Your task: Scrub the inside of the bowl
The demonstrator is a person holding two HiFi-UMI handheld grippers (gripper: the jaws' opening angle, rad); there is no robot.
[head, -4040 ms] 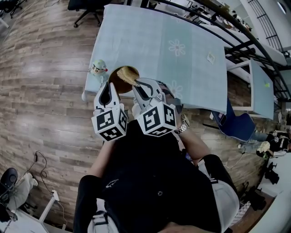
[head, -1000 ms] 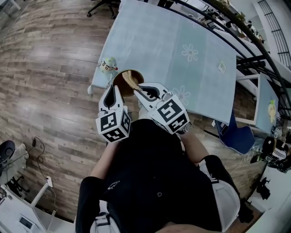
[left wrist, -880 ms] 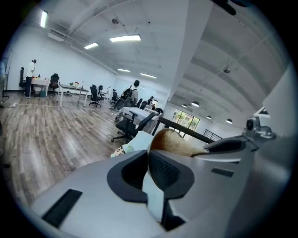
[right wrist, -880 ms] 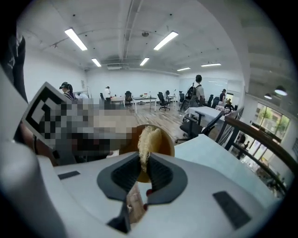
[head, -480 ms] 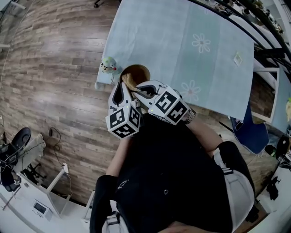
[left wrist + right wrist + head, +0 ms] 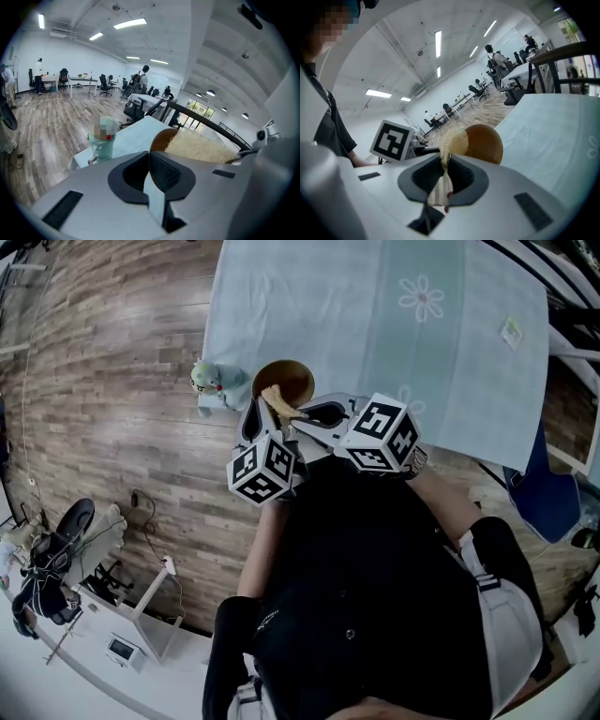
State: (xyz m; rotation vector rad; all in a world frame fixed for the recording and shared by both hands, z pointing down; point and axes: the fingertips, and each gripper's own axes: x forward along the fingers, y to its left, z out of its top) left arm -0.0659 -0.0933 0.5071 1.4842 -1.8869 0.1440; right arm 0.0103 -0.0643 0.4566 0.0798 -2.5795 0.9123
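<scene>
A brown wooden bowl [image 6: 286, 379] is at the near left corner of the light blue table [image 6: 375, 334]. My left gripper [image 6: 253, 416] is shut on the bowl's near left rim; in the left gripper view the bowl [image 6: 161, 139] shows just past the closed jaws of my left gripper [image 6: 151, 154]. My right gripper [image 6: 305, 414] is shut on a tan fibrous scrubber [image 6: 275, 399], whose end lies over the bowl's near edge. In the right gripper view the scrubber [image 6: 452, 140] sticks out of my right gripper [image 6: 444, 164] in front of the bowl [image 6: 485, 143].
A small pale green doll figure [image 6: 208, 381] stands at the table corner just left of the bowl, and the figure [image 6: 103, 140] also shows in the left gripper view. Wooden floor lies left of the table. A blue chair [image 6: 553, 493] is at the right.
Both grippers have moved along with the bowl and scrubber, and the right gripper has rolled, so its marker cube shows another face. The grips have not changed.
</scene>
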